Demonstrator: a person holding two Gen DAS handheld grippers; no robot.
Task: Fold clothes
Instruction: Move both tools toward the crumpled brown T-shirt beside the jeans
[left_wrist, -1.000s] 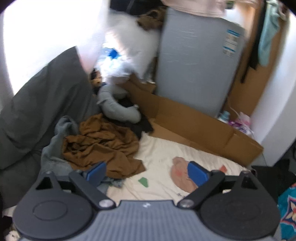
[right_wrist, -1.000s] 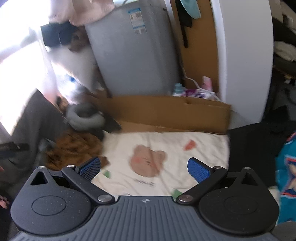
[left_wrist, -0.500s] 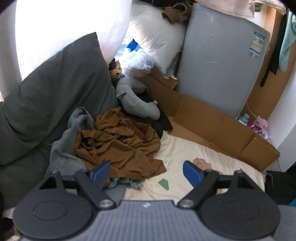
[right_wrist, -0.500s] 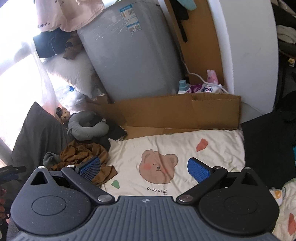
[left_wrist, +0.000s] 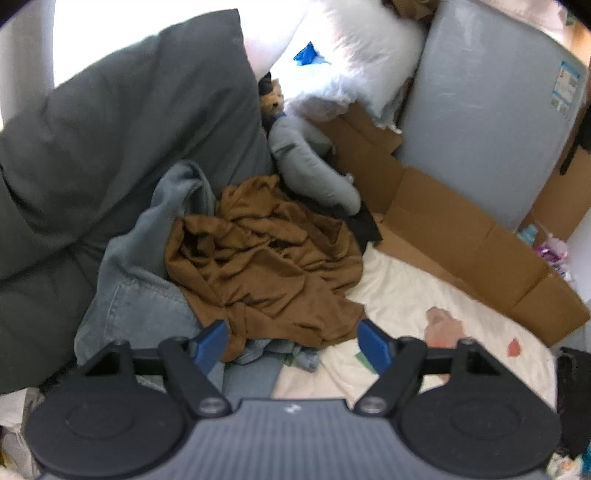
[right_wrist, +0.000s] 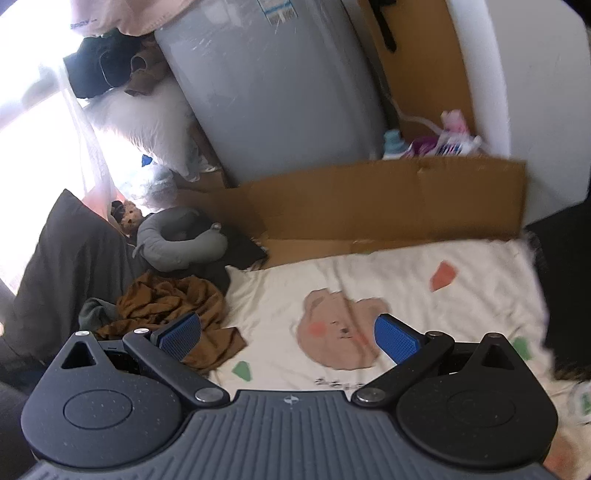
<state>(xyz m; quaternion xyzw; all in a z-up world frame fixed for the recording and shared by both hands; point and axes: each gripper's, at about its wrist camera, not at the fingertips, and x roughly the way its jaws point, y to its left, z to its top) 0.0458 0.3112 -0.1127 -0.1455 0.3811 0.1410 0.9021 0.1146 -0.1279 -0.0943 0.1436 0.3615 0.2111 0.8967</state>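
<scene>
The left gripper (left_wrist: 291, 345) hangs low over the near hem of a brown garment (left_wrist: 266, 258), its blue ribbed pads closing in, yet nothing is pinched between them; the cloth lies just beyond the tips. The right gripper (right_wrist: 288, 334) has its jaws spread wide and empty above a cream blanket (right_wrist: 388, 273) printed with a pink bear face.

The brown garment is soft, thin and heavily crumpled, heaped at the blanket's left edge on top of faded jeans (left_wrist: 140, 306), whose stitched seam shows only from the left view; from the right they are barely a grey-green scrap. Behind the heap rests a curved grey neck pillow (right_wrist: 181, 240) against a big dark pillow (left_wrist: 110, 147).

Further back, flattened cardboard (right_wrist: 369, 199) stands along the blanket's far edge before a smooth grey appliance (right_wrist: 277, 92). Only the right view shows the bottles (right_wrist: 424, 142) behind the cardboard; both views are motion-blurred, and the blanket's lettering is unreadable.
</scene>
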